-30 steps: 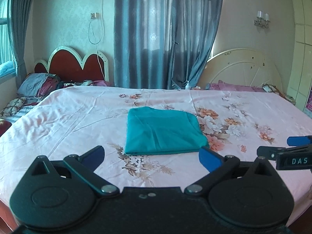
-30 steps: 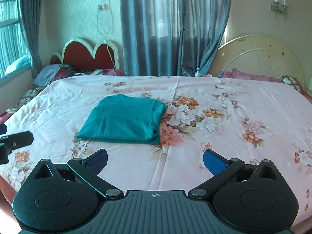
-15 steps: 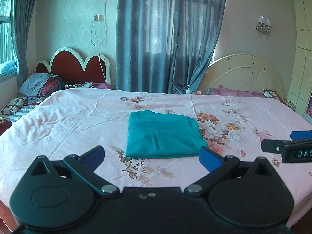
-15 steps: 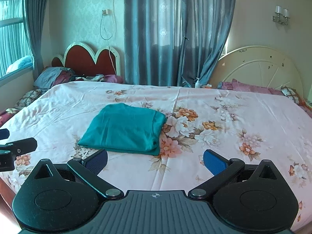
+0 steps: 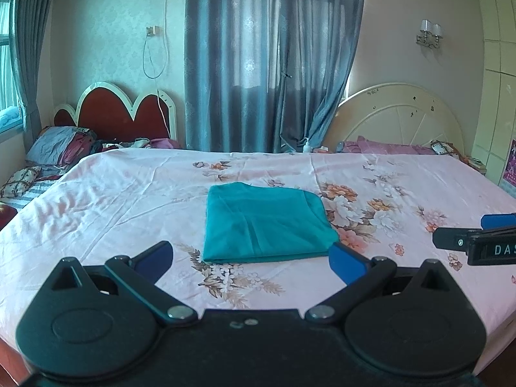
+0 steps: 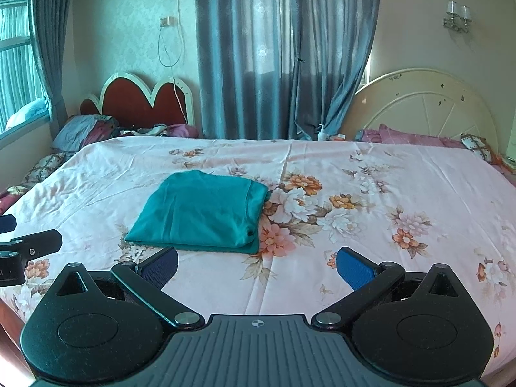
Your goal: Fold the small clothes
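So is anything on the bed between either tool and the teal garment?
Nothing visible. Only bare floral sheet lies between the open right tool and the folded garment, and likewise ahead of the open left tool.

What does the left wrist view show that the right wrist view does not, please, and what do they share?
Only the left wrist view shows the right tool from the side, at its right edge, with a lettered panel, and the white wardrobe on the right wall. Only the right wrist view shows the left tool at its left edge, a small dark dot on the folded teal garment near its front right corner, and a pump bottle by the curtain. Both show that garment lying on the floral bedsheet, two headboards, grey curtains, and open tool jaws.
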Tool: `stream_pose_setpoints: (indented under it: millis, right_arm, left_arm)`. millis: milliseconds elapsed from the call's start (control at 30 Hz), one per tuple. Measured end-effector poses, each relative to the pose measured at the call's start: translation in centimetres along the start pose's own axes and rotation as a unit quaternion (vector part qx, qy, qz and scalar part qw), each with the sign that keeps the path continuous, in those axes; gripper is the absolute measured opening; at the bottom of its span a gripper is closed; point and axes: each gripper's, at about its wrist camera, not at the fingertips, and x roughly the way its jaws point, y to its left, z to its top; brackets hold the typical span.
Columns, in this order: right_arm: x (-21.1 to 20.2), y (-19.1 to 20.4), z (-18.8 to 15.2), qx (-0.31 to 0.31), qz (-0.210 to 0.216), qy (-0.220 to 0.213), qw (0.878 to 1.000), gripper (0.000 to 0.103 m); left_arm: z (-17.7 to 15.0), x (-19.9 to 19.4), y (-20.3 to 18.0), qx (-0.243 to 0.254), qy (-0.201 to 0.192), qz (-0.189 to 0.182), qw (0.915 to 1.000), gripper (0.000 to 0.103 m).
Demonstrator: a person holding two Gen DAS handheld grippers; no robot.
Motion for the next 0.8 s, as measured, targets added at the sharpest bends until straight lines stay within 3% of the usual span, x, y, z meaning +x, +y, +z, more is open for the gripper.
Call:
stream_pose_setpoints:
  millis: [800]
  right_arm:
    - [-0.29,-0.37,0.31,-0.004,0.004,0.0,1.0,0.103]
  left_arm:
    - [0.36,-0.07,-0.32,0.005,-0.007,0.002,1.0,0.103]
